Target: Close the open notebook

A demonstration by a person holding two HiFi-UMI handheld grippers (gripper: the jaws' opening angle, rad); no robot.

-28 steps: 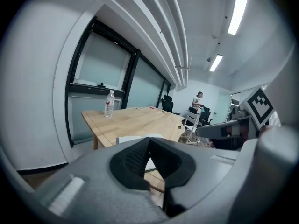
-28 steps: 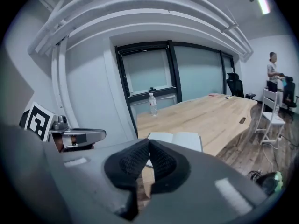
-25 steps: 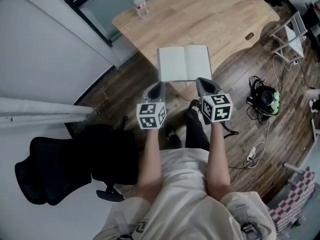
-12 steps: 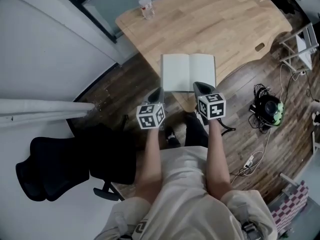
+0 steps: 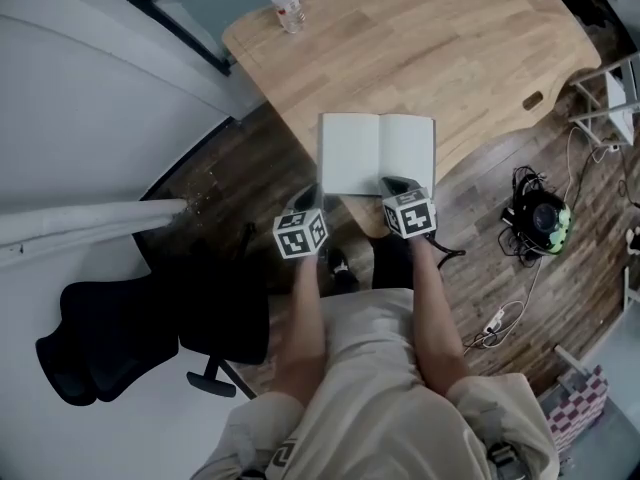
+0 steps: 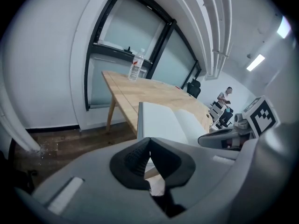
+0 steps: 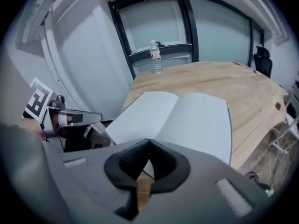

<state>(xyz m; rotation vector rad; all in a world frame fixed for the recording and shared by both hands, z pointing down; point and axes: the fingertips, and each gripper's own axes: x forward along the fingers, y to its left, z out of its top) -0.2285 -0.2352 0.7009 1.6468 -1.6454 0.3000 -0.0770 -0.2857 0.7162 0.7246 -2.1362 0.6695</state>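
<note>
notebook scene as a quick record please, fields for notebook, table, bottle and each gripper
notebook: open, blank pages up, lying at the near edge of the table
table: light wood
bottle: upright near the far left corner, apart from the notebook
left gripper: shut, empty, by the notebook's near left corner
right gripper: shut, empty, at the near edge of the right page; contact cannot be told
task state: notebook not yet closed
</note>
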